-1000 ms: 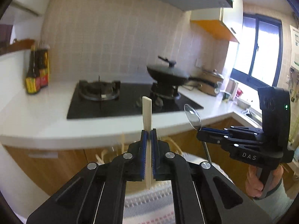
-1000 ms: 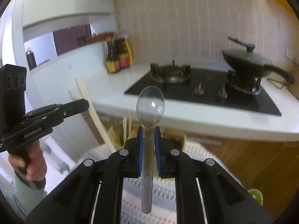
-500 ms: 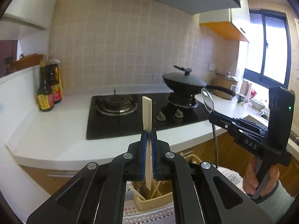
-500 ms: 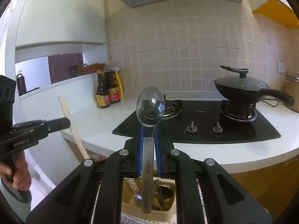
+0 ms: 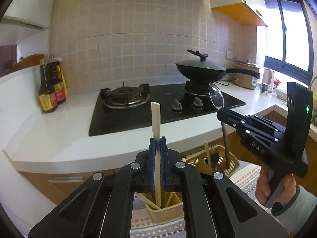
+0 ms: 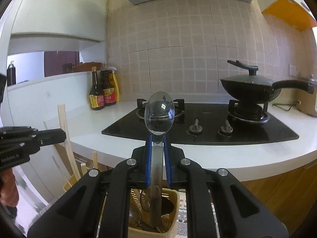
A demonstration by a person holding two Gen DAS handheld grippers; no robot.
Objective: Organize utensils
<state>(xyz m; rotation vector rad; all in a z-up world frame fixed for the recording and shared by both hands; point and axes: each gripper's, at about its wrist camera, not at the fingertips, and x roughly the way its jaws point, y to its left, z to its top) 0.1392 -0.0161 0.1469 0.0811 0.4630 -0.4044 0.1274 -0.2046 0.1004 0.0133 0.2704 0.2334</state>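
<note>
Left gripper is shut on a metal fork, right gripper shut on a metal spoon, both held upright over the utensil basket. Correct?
Not quite. The left gripper is shut on a wooden chopstick, not a metal fork; the left wrist view shows it. The rest stands: the right gripper is shut on the metal spoon, both upright over the utensil basket.

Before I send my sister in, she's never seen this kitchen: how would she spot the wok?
Find the black hob set in the white counter. The wok sits on its right burner, nearer the window; the left burner is bare. It is black, with a lid and a long handle.
</note>
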